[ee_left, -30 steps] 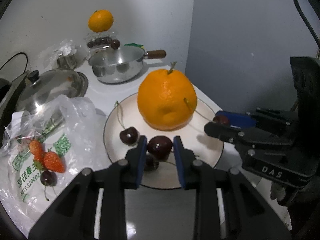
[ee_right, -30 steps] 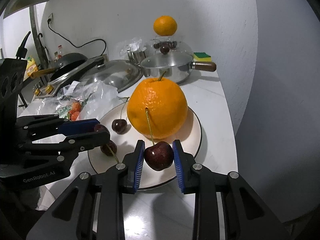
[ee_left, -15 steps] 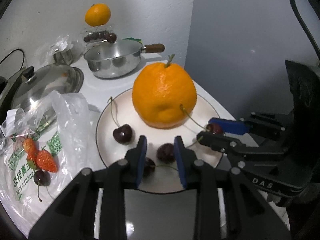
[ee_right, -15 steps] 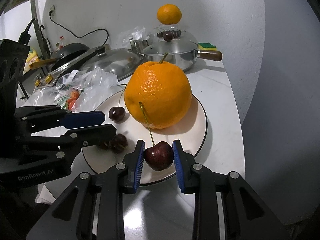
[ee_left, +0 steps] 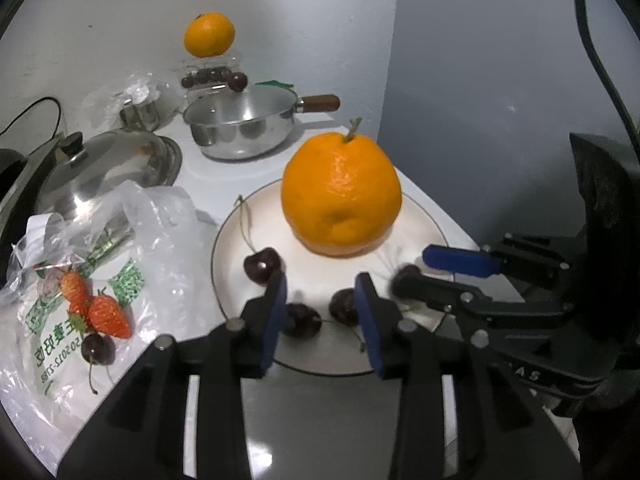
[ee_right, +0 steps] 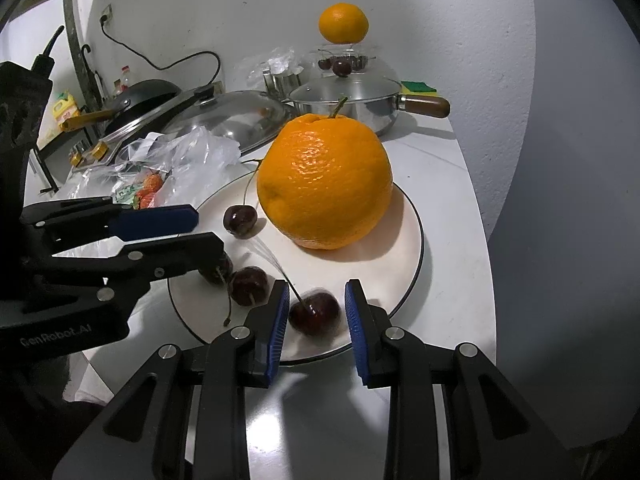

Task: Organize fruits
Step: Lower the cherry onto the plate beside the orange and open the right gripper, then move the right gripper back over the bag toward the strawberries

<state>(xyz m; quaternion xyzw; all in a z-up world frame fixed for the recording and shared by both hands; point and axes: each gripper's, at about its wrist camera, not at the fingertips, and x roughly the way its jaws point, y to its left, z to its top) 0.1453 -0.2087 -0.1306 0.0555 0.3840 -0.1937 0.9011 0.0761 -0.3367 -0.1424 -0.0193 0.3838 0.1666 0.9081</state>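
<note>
Cherries now lie loose on the plate (ee_right: 416, 216) beside the orange (ee_right: 324, 180): we find left tongs (ee_left: 320, 308) and right tongs (ee_right: 316, 312) both spreading, each having released its cherry (ee_right: 314, 314), so that placement is done.

2 oranges (ee_left: 340, 196), 4 plate cherries (ee_right: 239, 220), 2 strawberries (ee_left: 108, 316), 1 plate (ee_right: 408, 216)

1. A large orange (ee_right: 324, 184), stem up, sits on the white plate (ee_right: 412, 236) toward 12 o'clock.
2. Four dark cherries (ee_right: 314, 312) with stems lie on the plate from 9 to 6 o'clock.
3. Strawberries (ee_left: 105, 314) and a cherry lie on the plastic bag (ee_left: 168, 248) at 9 o'clock.
</note>
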